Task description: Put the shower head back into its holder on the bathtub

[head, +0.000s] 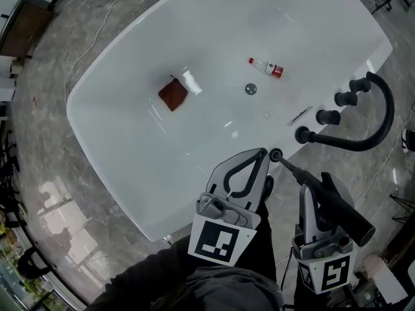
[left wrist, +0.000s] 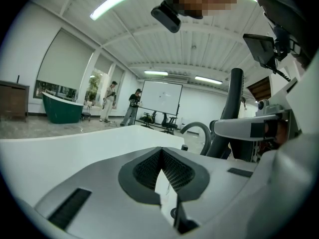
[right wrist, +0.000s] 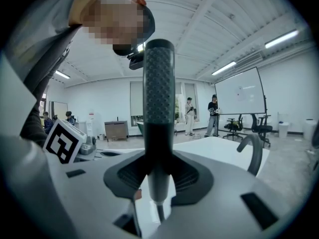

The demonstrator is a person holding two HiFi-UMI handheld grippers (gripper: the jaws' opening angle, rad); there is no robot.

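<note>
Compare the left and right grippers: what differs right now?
Left gripper is shut on nothing, fingers meeting at the tips; right gripper is shut on the black shower head. In the head view, left gripper reaches the bathtub rim; right gripper sits further back, off it. Both point toward the bathtub.

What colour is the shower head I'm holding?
The shower head is black with a dotted texture; clearest in the right gripper view.

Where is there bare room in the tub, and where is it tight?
Bare: the tub floor left of the brown cloth, and between drain and near rim. Crowded: the right rim, where faucet, knobs and holder sit close, with the left tool beside the holder.
</note>
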